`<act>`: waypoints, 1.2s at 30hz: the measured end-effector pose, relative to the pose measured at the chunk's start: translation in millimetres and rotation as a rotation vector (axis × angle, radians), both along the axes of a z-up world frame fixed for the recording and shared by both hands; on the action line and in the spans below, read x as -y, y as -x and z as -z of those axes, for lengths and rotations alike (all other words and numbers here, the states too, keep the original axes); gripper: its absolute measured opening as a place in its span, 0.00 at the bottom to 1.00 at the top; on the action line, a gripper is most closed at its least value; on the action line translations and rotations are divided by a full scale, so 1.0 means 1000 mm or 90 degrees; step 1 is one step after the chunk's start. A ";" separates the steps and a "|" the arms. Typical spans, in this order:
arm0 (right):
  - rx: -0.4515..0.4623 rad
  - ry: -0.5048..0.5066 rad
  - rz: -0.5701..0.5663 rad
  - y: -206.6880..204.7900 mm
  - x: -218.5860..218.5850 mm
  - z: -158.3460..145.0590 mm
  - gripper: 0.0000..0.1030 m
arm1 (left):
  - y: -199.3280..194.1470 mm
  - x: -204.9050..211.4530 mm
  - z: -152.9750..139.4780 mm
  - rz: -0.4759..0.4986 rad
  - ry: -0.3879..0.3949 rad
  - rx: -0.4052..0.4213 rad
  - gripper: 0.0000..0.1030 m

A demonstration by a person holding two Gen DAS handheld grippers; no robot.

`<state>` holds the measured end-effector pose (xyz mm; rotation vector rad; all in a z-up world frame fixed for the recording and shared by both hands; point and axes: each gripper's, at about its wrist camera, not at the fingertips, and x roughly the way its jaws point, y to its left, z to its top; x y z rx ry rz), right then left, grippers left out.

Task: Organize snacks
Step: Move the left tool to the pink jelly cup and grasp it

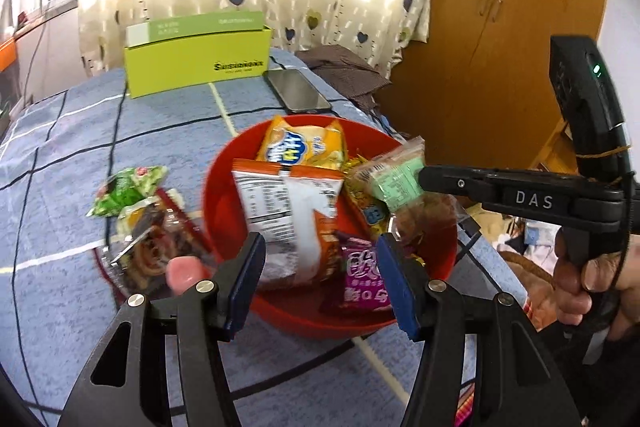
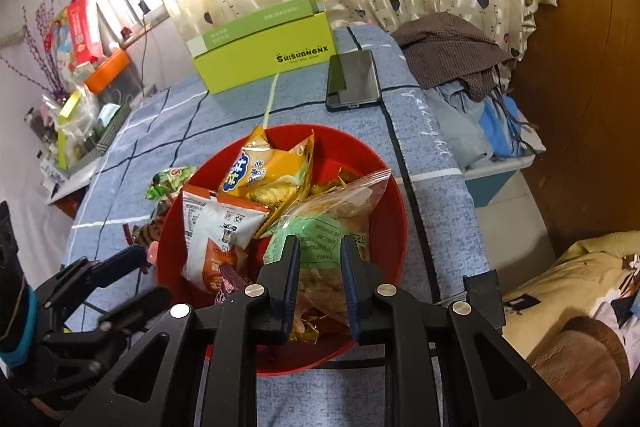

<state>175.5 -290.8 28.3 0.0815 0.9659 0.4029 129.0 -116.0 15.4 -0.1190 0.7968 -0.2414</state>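
Right wrist view: the red bowl (image 2: 384,187) was seen on the blue checked desk (image 2: 436,211), and inside it the clear green-labelled packet (image 2: 320,223) was pinched by the right hand-held gripper (image 2: 320,259), lengthwise away from it. The left hand-held gripper (image 1: 320,279) was held spread, empty, nearer the orange-and-white packet (image 1: 288,211).

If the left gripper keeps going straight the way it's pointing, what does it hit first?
Most likely the orange-and-white packet in the red bowl. The left gripper is open and that packet sits between its fingers in view, just ahead, though depth is hard to judge.
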 end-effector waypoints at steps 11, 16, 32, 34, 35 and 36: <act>0.081 -0.014 -0.054 0.021 -0.033 -0.026 0.23 | 0.029 -0.061 -0.004 -0.093 0.012 0.008 0.57; 0.090 -0.015 -0.094 0.029 -0.056 -0.030 0.23 | 0.037 -0.080 -0.001 -0.117 0.016 0.003 0.57; 0.083 -0.027 -0.154 0.039 -0.078 -0.027 0.23 | 0.022 -0.091 0.017 -0.134 -0.014 -0.033 0.57; 0.082 -0.028 -0.159 0.040 -0.079 -0.027 0.23 | 0.018 -0.094 0.019 -0.138 -0.012 -0.037 0.57; 0.083 -0.028 -0.161 0.040 -0.080 -0.027 0.23 | 0.018 -0.095 0.019 -0.140 -0.012 -0.036 0.57; 0.083 -0.026 -0.163 0.040 -0.080 -0.027 0.23 | 0.018 -0.095 0.020 -0.137 -0.009 -0.035 0.57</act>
